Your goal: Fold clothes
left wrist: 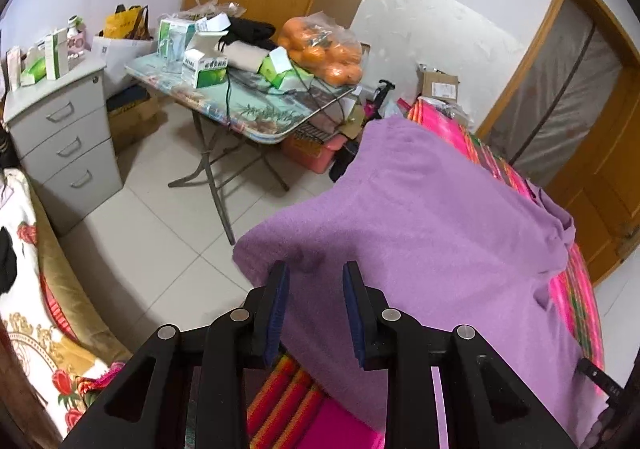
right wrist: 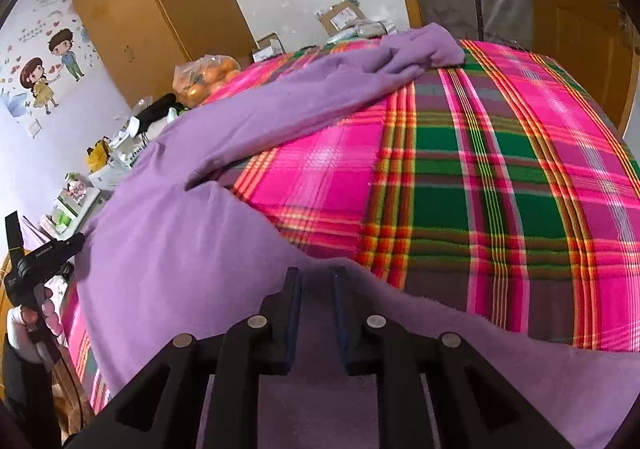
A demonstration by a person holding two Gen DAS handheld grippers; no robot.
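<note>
On the plaid blanket (right wrist: 500, 185) lay the purple garment (right wrist: 180, 249), one sleeve (right wrist: 420, 49) stretched toward the blanket's far edge. My right claw (right wrist: 316, 281) sat over the garment's near hem, pads parted, cloth beneath them but not pinched. My left claw (left wrist: 316, 277) hung over the garment's corner at the blanket's edge, also parted, gripping nothing. Beyond that edge stood a desk (left wrist: 256, 117) with oranges (left wrist: 324, 53).
</note>
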